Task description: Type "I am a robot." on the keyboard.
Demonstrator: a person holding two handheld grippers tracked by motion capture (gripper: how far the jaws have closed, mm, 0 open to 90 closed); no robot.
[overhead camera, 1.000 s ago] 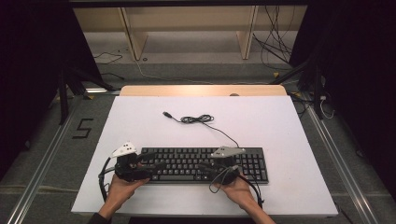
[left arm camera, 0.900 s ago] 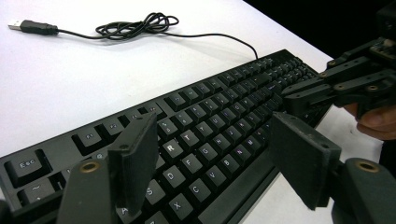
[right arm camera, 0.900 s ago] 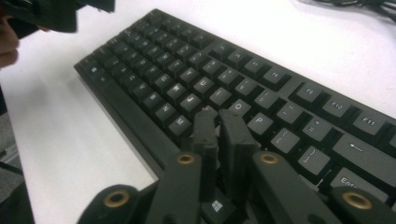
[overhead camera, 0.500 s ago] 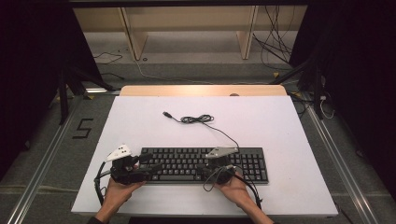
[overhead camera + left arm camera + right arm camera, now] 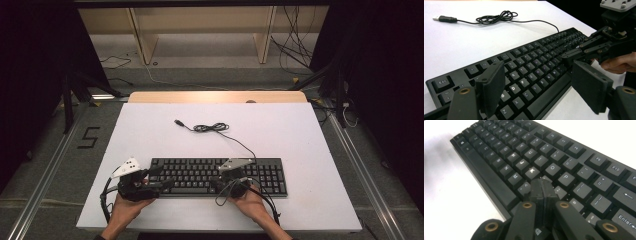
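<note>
A black keyboard [image 5: 215, 176] lies near the front of the white table; its thin cable [image 5: 210, 128] curls behind it and ends in a USB plug [image 5: 178, 122]. My left gripper [image 5: 162, 182] hovers over the keyboard's left end. Its jaws have just been opening and stand wide, with nothing between them [image 5: 541, 85] above the letter keys [image 5: 529, 72]. My right gripper [image 5: 217, 185] is shut, pads pressed together and holding nothing. Its tip [image 5: 541, 186] rests low over the keys [image 5: 536, 152] near the K and L. From the left gripper view, the right gripper [image 5: 565, 55] points across the keyboard's middle.
The white tabletop [image 5: 300, 140] stretches wide behind and to the right of the keyboard. A wooden strip [image 5: 215, 96] runs along its far edge. Loose cables [image 5: 295, 55] lie on the floor beyond, and metal rails [image 5: 45, 175] flank the table.
Hardly anything: both grippers stay over the keyboard's front edge, and the keyboard and its cable have not moved.
</note>
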